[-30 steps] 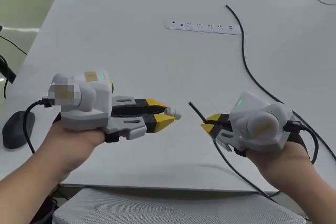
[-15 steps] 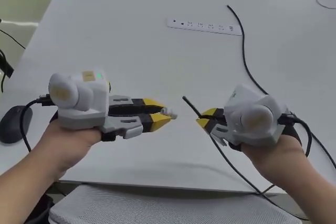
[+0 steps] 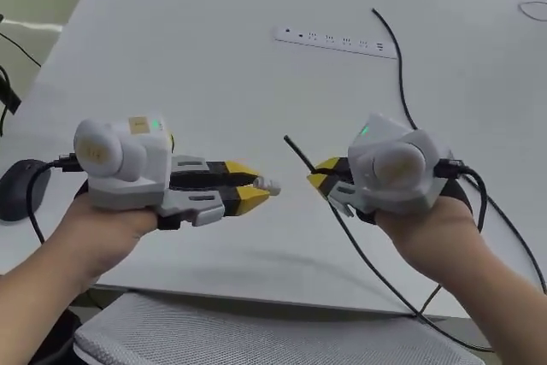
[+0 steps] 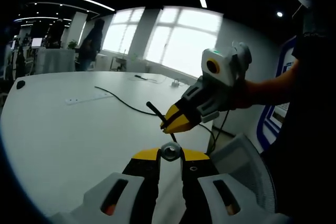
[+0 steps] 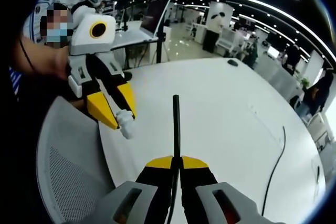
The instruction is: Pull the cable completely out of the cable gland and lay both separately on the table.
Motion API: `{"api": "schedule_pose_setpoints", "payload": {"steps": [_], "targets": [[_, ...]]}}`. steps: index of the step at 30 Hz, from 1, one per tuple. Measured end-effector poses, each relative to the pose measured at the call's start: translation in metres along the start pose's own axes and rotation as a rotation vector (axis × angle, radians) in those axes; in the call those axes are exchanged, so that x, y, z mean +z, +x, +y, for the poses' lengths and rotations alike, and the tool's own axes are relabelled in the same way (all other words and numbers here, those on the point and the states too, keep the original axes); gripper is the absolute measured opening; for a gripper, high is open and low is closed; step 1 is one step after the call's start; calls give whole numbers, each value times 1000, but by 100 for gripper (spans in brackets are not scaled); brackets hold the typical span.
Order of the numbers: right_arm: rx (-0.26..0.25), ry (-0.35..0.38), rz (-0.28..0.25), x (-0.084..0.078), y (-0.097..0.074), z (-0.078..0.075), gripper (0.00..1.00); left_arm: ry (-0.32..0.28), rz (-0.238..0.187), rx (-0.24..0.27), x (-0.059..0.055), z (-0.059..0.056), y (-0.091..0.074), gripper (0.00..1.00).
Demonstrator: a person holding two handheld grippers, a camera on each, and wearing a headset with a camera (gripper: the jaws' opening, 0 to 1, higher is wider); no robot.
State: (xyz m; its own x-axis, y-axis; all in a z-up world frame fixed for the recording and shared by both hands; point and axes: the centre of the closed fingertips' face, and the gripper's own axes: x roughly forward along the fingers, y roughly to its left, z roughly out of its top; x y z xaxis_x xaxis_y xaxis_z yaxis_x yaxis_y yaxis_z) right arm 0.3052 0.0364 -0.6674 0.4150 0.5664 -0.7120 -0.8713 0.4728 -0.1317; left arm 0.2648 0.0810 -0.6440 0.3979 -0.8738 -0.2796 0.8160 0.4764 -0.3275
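My left gripper [image 3: 256, 191] is shut on a small white cable gland [image 3: 267, 185], held above the table's near edge; the gland [image 4: 169, 152] sits between the jaw tips, round opening facing forward. My right gripper [image 3: 318, 179] is shut on a thin black cable [image 3: 297, 153], whose free end sticks out up and left of the jaws. The cable [image 5: 176, 124] runs straight out ahead from my right gripper [image 5: 176, 162]. Cable end and gland are apart, a short gap between them. The cable's tail [image 3: 376, 267] hangs below my right hand.
A white power strip [image 3: 335, 41] lies far across the white table [image 3: 197, 66], its black cord [image 3: 402, 96] trailing right and toward me. A dark mouse [image 3: 15, 187] lies at the left edge. A grey mesh chair [image 3: 256, 331] is below the table edge.
Both grippers have drifted slightly left and up in view; the right one moved closer toward the left. The gland and cable stay held, still apart.
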Motion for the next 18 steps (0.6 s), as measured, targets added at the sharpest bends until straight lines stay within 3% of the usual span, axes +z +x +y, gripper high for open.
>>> {"api": "schedule_pose_setpoints", "payload": {"steps": [9,18], "targets": [[21,-45,-5,19,14,4,0,-7,-7,9,-11,5,-5,15],[26,-70,7,29,31,-2,0,-24,-11,27,-26,13,-15,15]]}}
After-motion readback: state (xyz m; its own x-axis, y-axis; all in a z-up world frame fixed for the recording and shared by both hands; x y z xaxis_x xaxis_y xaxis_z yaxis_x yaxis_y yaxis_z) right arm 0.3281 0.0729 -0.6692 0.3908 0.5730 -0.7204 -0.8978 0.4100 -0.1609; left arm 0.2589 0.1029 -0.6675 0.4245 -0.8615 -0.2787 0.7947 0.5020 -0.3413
